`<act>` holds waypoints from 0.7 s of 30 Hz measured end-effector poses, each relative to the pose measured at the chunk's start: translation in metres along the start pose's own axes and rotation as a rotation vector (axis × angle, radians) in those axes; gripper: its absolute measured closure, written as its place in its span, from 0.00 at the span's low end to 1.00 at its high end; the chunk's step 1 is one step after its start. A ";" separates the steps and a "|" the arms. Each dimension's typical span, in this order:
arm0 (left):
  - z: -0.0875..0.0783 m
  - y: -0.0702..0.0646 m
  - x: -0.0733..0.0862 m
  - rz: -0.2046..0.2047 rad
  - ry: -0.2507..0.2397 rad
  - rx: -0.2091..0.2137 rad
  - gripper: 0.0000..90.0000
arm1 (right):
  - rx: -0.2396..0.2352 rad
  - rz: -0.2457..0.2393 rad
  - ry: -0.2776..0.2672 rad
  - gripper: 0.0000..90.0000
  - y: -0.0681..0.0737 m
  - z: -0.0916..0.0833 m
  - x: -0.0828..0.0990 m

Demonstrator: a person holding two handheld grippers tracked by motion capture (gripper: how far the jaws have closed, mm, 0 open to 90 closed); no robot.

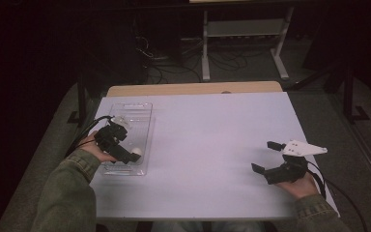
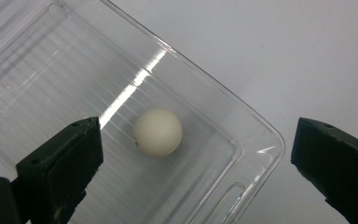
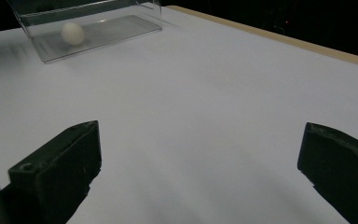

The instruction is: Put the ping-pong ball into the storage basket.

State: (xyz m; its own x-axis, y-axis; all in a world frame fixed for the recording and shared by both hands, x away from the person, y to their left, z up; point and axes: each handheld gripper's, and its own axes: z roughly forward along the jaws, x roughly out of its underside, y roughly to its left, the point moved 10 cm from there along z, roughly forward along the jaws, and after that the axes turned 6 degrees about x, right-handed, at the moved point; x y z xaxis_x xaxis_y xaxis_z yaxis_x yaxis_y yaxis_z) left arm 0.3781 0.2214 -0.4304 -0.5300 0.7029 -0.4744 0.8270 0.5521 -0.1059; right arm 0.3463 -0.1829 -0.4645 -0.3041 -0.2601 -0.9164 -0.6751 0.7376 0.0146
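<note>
While your left tool [image 2: 193,154] hangs with jaws spread over the clear tray [image 2: 51,70], the white ball [image 2: 158,132] lies inside it just ahead of the left jaw, untouched. Your right tool [image 3: 200,172] gapes wide over bare table [image 3: 205,93], the tray far ahead.

Ball [image 2: 158,132] seen as off-white; tray [image 2: 242,121] clear with ribbed floor; table [image 1: 212,140] white; sleeves [image 1: 63,193] olive green; jaws black.

Dim, dark surroundings; bright white table [image 1: 212,140]; glare streaks on clear tray [image 2: 135,88]; soft blur.
</note>
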 end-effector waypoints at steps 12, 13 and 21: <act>-0.012 -0.006 -0.009 -0.004 -0.155 -0.001 0.01 | 0.007 0.004 0.003 0.00 -0.001 -0.001 0.001; -0.013 -0.007 -0.009 0.000 -0.160 -0.003 0.01 | 0.008 0.003 0.004 0.00 -0.002 -0.001 0.001; -0.019 -0.007 -0.008 -0.002 -0.224 -0.027 0.01 | 0.014 0.009 -0.001 0.00 -0.004 -0.002 0.001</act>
State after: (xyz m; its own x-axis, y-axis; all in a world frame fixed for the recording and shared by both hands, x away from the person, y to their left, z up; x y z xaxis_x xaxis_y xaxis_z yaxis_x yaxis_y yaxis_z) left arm 0.3725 0.2203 -0.4096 -0.4742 0.5866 -0.6566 0.8191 0.5674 -0.0846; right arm 0.3473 -0.1874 -0.4647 -0.3092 -0.2527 -0.9168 -0.6626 0.7488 0.0171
